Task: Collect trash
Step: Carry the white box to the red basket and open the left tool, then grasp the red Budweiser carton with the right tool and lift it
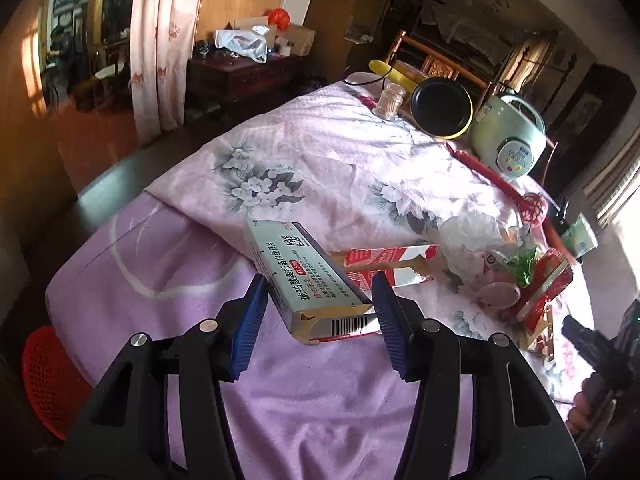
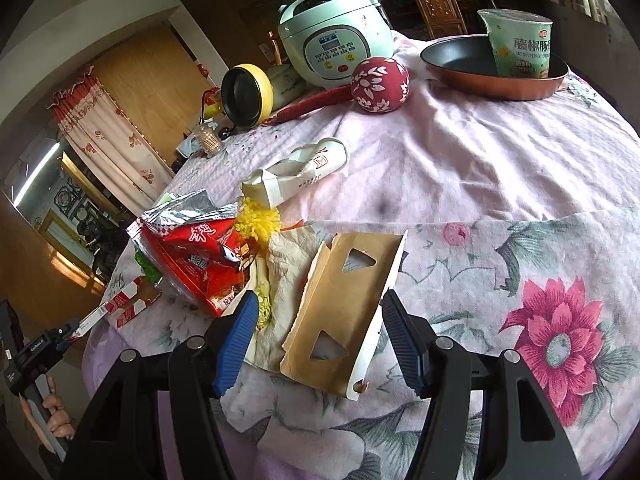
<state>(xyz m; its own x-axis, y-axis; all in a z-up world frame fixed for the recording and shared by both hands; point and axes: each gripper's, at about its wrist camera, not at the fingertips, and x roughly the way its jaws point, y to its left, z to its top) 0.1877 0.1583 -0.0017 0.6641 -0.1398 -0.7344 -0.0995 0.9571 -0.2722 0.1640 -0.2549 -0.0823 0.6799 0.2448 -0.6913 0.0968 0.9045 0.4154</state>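
Left gripper clamped on a medicine box lifted above the purple tablecloth; right gripper, jaws apart, hovering over a flattened brown carton beside red wrappers.

Left wrist view: looks forward and down along the gripper fingers, close over the table, facing the curtain.
Right wrist view: same downward tilt, close over the table's trash.
Shared: cooker, red wrapper.
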